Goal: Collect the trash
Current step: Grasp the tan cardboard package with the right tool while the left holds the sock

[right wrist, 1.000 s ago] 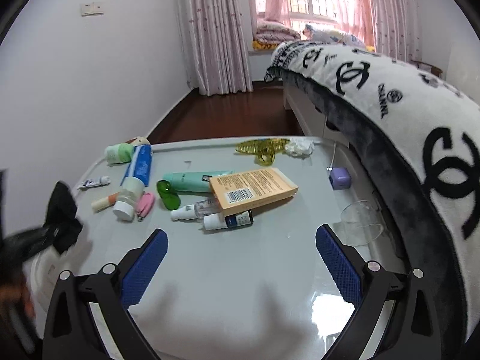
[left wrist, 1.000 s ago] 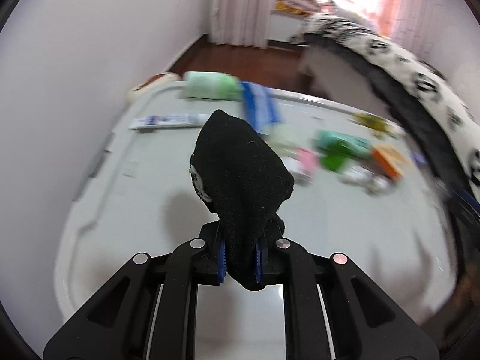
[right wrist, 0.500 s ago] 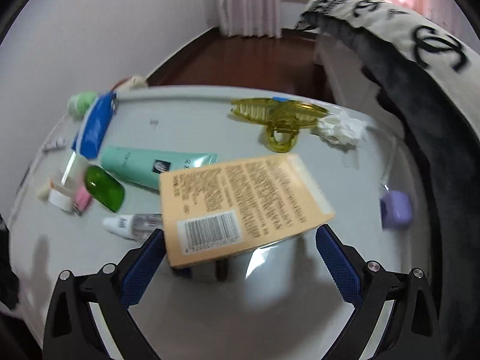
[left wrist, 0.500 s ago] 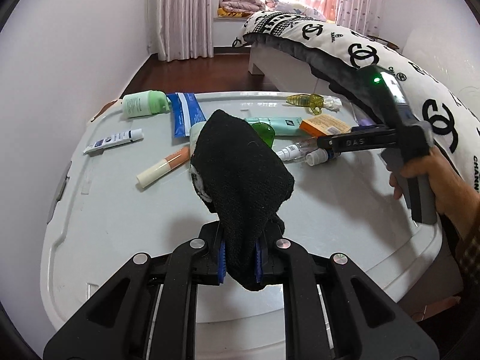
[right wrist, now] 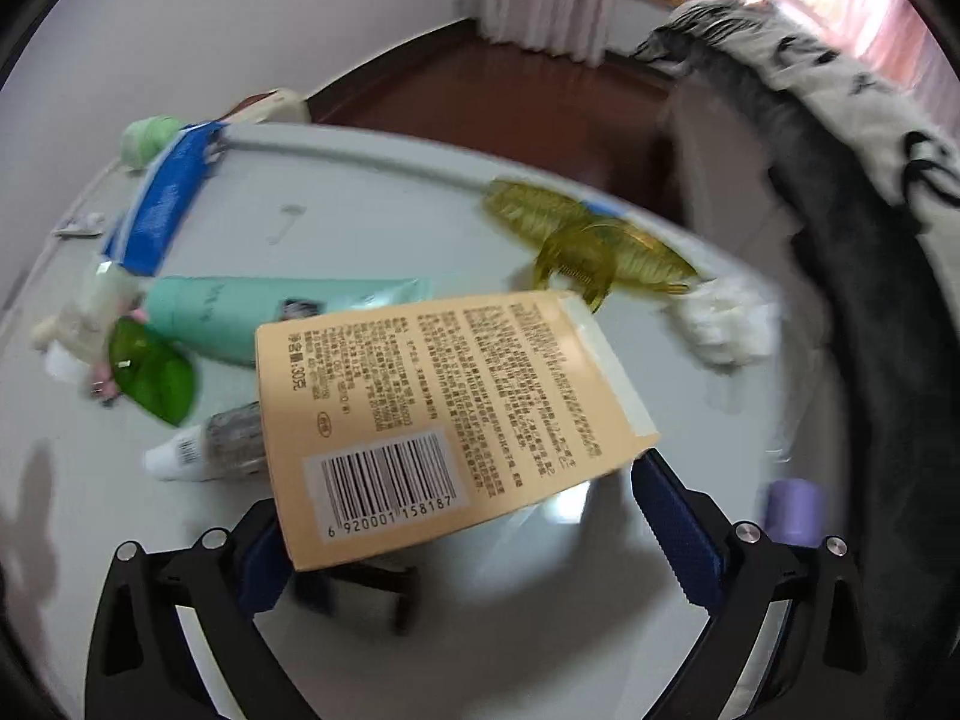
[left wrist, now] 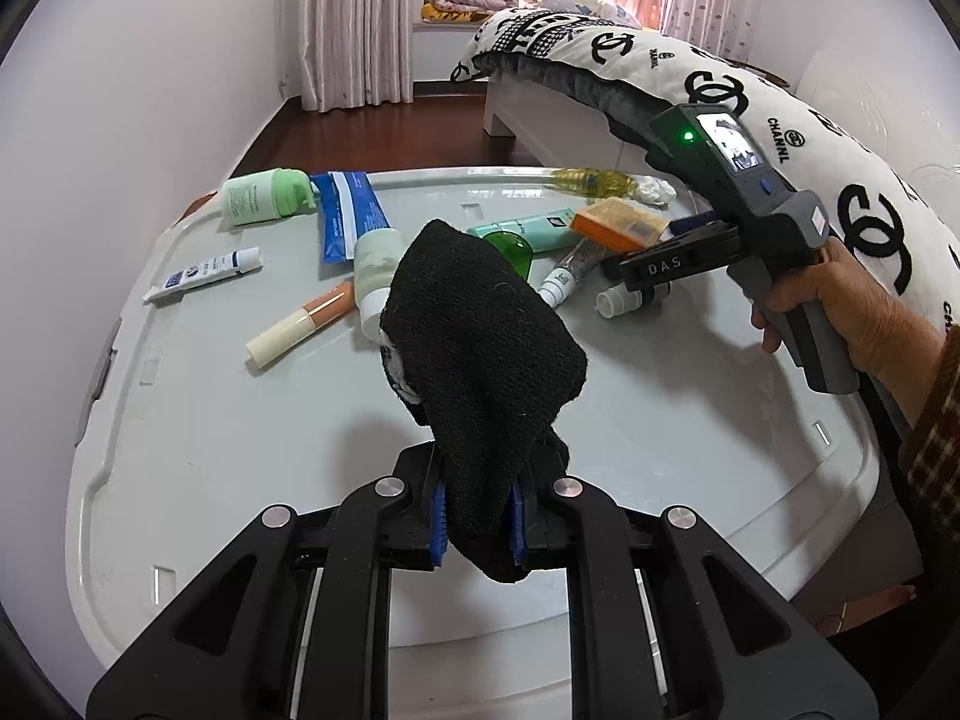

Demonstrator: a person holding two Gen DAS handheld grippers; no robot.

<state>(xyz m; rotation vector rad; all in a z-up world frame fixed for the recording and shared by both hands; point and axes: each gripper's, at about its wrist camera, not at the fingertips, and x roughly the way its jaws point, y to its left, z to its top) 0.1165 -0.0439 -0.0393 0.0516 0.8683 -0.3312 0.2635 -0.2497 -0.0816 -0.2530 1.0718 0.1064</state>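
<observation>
We hold the left gripper [left wrist: 478, 516] above the near part of the worktop [left wrist: 210, 420], a pale grey lid. Its fingers are clamped on a black sock [left wrist: 480, 360], which stands up out of the fingers and hides part of the clutter beyond.

We hold the right gripper [right wrist: 480, 531] low over the right half of the worktop. Its fingers [right wrist: 675, 531] stand wide apart, one to each side of the near end of an orange box [right wrist: 432, 414]; the pads do not press on it. In the left wrist view the same gripper [left wrist: 672, 267] is carried by a hand [left wrist: 840, 312] at the right, with the box [left wrist: 618, 225] at its tips.

The trash, a white tissue wad [right wrist: 723, 324], lies at the far right edge of the worktop, just beside a yellow hair clip [right wrist: 588, 240] and apart from both grippers.

Further items on the worktop:
- teal tube [right wrist: 252, 312], partly under the box
- green cap [right wrist: 153, 372], left of the box
- blue tube [left wrist: 348, 216], far left
- green bottle [left wrist: 264, 195], far left
- purple case [right wrist: 792, 510], near right

A bed [left wrist: 750, 96] runs along the right side.
</observation>
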